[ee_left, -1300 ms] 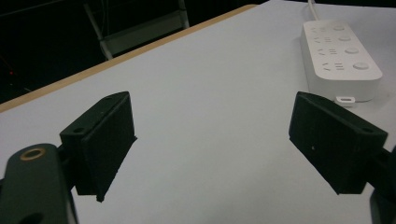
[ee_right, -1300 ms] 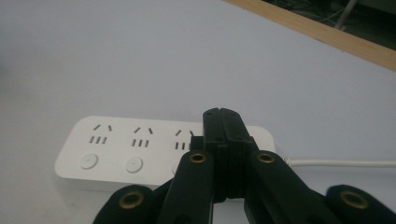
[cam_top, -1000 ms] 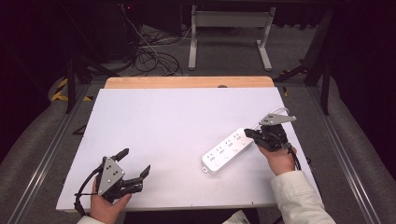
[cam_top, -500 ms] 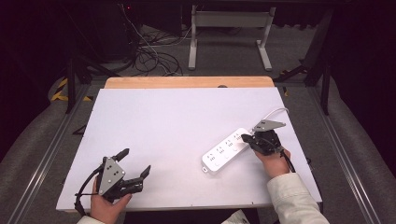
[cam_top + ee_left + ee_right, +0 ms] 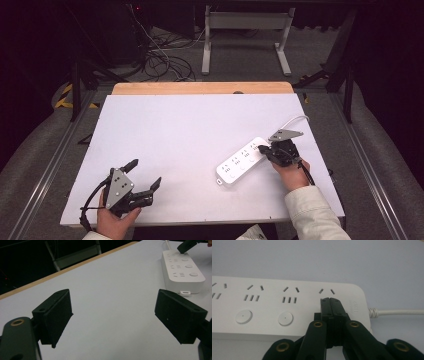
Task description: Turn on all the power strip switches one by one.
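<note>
Directly beneath my closed right gripper [image 5: 331,301] sits the white power strip [image 5: 243,161]; its jaws are pressed together with nothing between them, and their joined tip rests on, or just above, the strip's face at the socket nearest the cord [image 5: 397,312]. I judge the step in hand to be pressing that socket's round switch, which I take to be hidden under the jaws, since each neighbouring socket has its own button [image 5: 285,318] just to the side of the tip. The next move calls for a short, straight push downward, keeping the tip centred so it does not slide into the slots. My left gripper [image 5: 142,187] rests well apart from the strip, jaws spread wide and holding nothing. Embossed lettering beside the tip, toward the cord, is too faint to read.
</note>
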